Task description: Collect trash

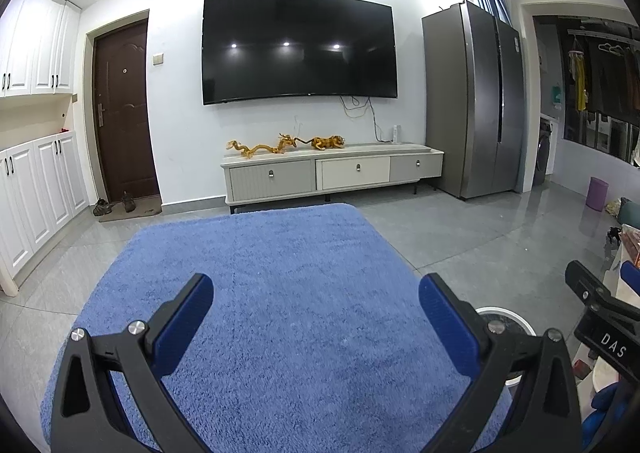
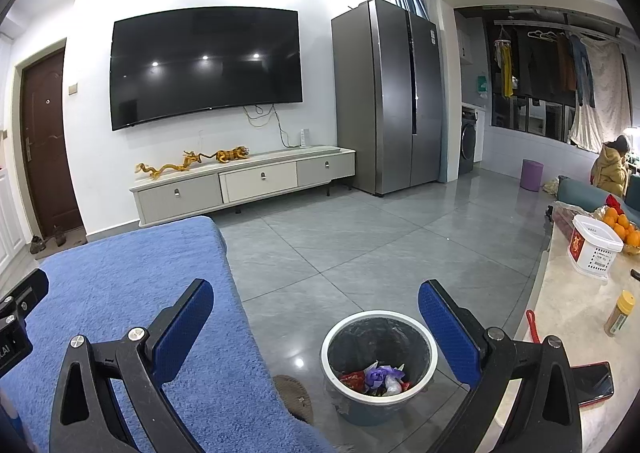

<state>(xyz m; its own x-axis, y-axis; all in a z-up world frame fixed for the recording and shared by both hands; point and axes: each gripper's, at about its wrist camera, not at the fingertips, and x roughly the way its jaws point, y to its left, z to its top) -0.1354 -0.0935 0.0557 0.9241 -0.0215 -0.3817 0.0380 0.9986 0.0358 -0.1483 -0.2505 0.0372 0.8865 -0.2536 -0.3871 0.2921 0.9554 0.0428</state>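
Our left gripper gapes empty over the shaggy blue rug. Our right gripper (also apart) frames the round, bag-lined bin of crumpled wrappers

left wrist: over rug, facing TV | right wrist: same wall, above bin

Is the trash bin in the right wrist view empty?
No, the trash bin on the floor tiles already holds crumpled red, purple and white wrappers at the bottom of its liner.
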